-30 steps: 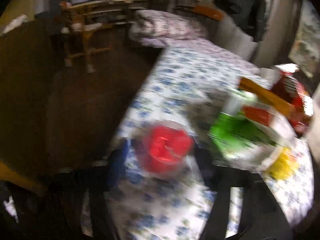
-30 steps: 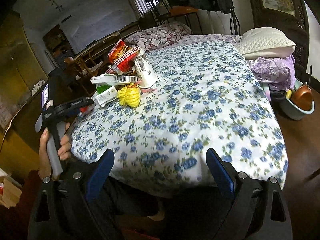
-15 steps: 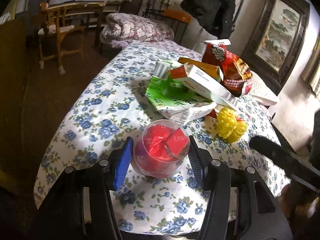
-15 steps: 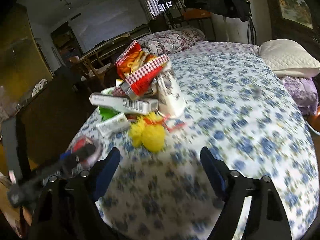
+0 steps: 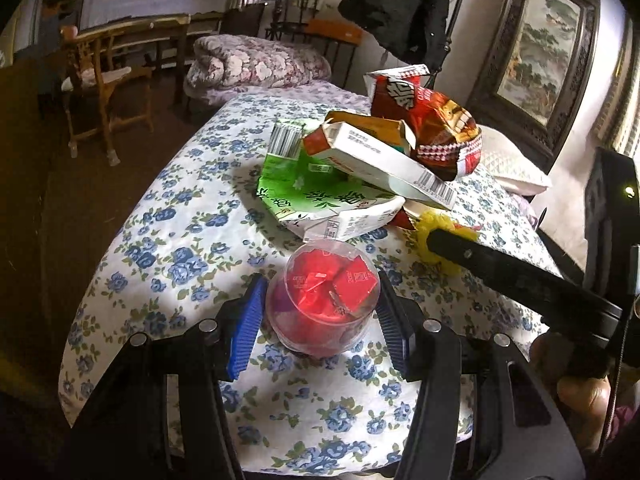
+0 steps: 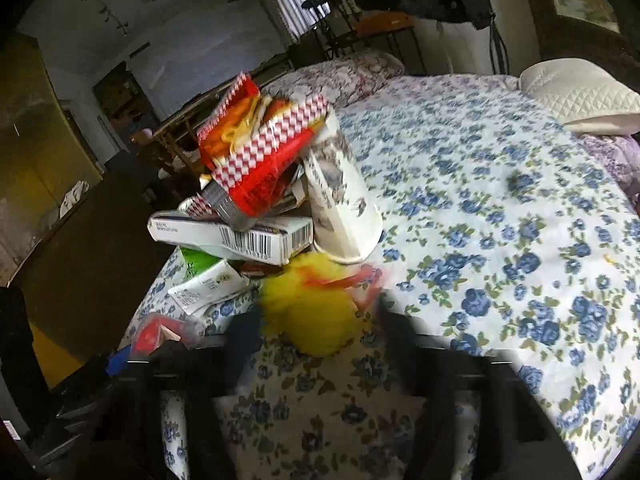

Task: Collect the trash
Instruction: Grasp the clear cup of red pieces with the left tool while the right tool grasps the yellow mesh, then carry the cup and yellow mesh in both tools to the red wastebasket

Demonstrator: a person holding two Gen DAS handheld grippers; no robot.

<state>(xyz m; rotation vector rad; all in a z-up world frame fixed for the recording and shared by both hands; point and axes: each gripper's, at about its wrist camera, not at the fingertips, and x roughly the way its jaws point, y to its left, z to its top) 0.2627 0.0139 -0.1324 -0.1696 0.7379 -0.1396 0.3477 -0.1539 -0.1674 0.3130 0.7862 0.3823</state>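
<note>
A clear plastic cup of red wrappers (image 5: pixel 323 304) stands on the floral bedspread (image 5: pixel 168 248) between the open blue pads of my left gripper (image 5: pixel 320 320); the pads sit beside it, apart. Behind it lies a trash pile: green packet (image 5: pixel 312 192), white carton (image 5: pixel 384 164), red snack bag (image 5: pixel 432 120). My right gripper (image 6: pixel 316 332) is open around a yellow crumpled wrapper (image 6: pixel 308 312), blurred. The pile also shows in the right wrist view: red snack bag (image 6: pixel 256 160), white carton (image 6: pixel 240 236), upturned paper cup (image 6: pixel 340 208).
A wooden chair (image 5: pixel 100 80) and a folded quilt (image 5: pixel 256 64) stand beyond the bed. A white pillow (image 6: pixel 580 96) lies at the far right. A framed picture (image 5: pixel 548 48) hangs on the wall. The bed edge drops to dark floor on the left.
My left gripper has steadied with its pads either side of the red-filled cup. My right gripper has moved in across the bed to the yellow wrapper.
</note>
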